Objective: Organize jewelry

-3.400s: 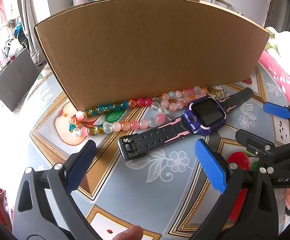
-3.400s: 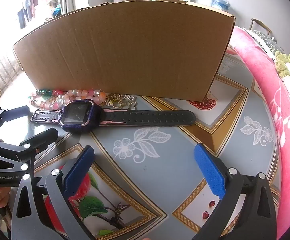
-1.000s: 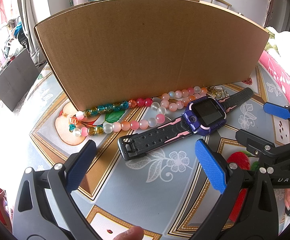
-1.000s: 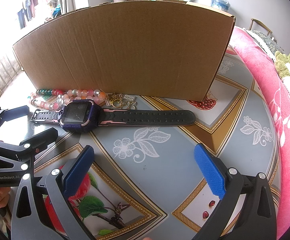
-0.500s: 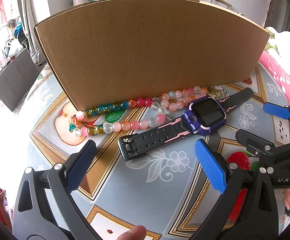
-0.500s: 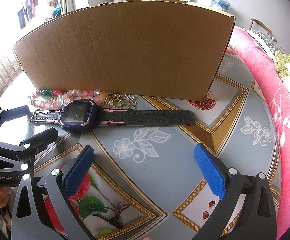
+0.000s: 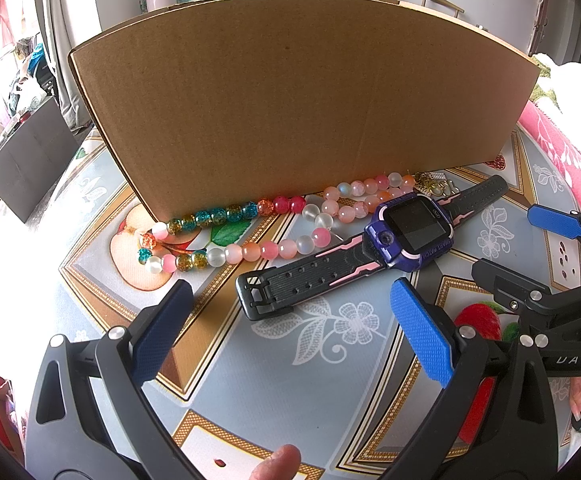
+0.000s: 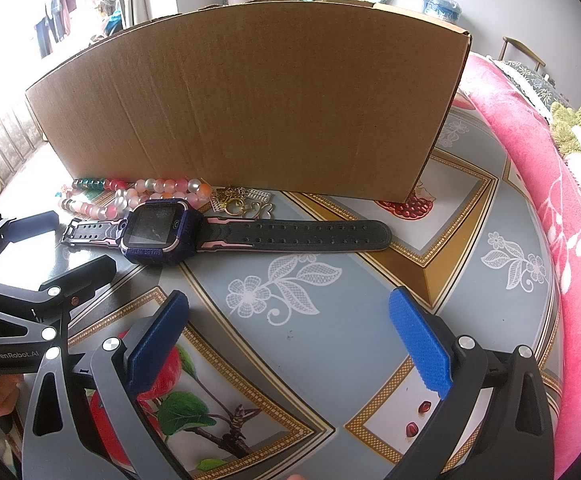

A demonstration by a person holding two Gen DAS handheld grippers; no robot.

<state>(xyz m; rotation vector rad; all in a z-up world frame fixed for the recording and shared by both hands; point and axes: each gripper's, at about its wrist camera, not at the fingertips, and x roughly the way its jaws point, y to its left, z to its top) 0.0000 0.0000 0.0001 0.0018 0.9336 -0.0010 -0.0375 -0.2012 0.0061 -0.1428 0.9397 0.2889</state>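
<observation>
Jewelry lies loose on the patterned tablecloth (image 7: 330, 364), all of it at the foot of the cardboard box (image 7: 290, 92), and none of it looks sorted yet. A beaded necklace (image 7: 250, 232) in teal, amber, pink and clear beads runs along the box's front wall, touching or almost touching it. A purple smartwatch (image 7: 410, 232) with a black and pink strap lies just in front of the beads, a little farther from the box. A small heap of gold trinkets (image 8: 242, 200) sits against the box wall, just behind the watch strap.

Both grippers hang low over the cloth, on the near side of the watch from the box. The left gripper (image 7: 290, 336) has its blue pads spread wide and grasps nothing; the right gripper (image 8: 286, 336) is likewise parted and empty. By my reading the task has barely begun: every piece is outside the box, and all three groups remain to be picked up and placed, presumably in the box.

The left wrist view shows the whole loop of the necklace and the watch buckle end, which the right wrist view squeezes into its corner. The right wrist view shows the long strap stretched along the box front and the gold pieces plainly, with chain and heart shapes, which the left view reduces to a glint beside the box. Neither view looks inside the box.
</observation>
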